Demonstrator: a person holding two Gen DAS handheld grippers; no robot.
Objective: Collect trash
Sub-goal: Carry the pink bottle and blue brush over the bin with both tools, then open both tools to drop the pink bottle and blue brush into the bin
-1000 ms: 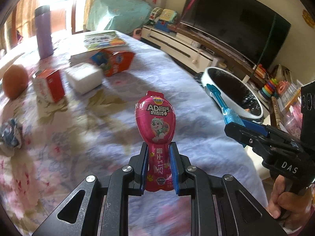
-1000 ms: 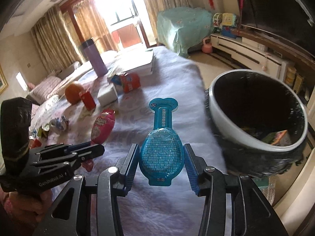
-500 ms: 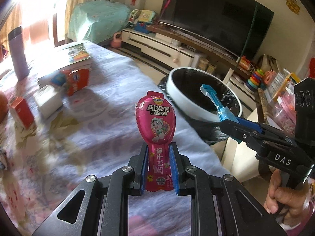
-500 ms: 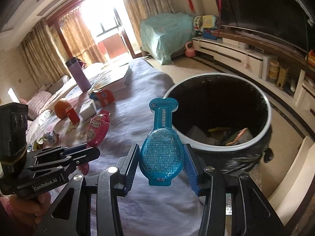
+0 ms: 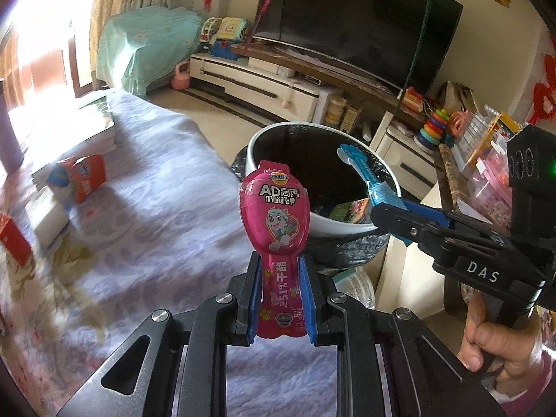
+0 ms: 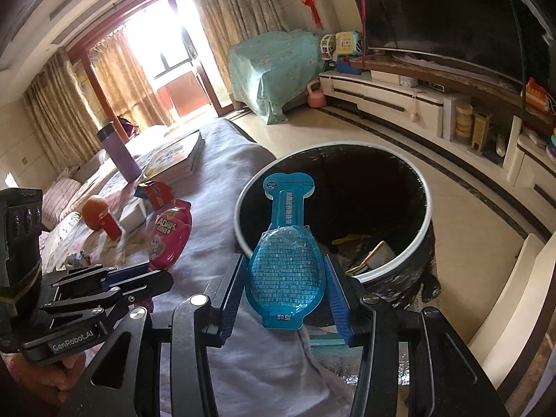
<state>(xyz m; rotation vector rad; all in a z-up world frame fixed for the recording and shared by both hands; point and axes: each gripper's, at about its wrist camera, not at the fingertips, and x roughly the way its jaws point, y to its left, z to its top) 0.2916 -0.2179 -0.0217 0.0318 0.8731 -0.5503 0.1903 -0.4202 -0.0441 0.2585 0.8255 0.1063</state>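
My left gripper is shut on the narrow stem of a pink cheese-stick wrapper, which stands upright over the table's edge. My right gripper is shut on the round body of a blue cheese-stick wrapper, seen from the side in the left wrist view as the blue wrapper. Both wrappers hang near the rim of the white-rimmed, black-lined trash bin, with the blue one over its opening. Several scraps lie at the bin's bottom.
A purple-patterned tablecloth covers the table. On it lie an orange snack box, a white box, a red box, an orange, a purple bottle and books. A TV cabinet lines the wall behind the bin.
Both grippers have swung right from over the table toward the bin, each still holding its wrapper. The bin now fills more of both views, and the table items have slid left.
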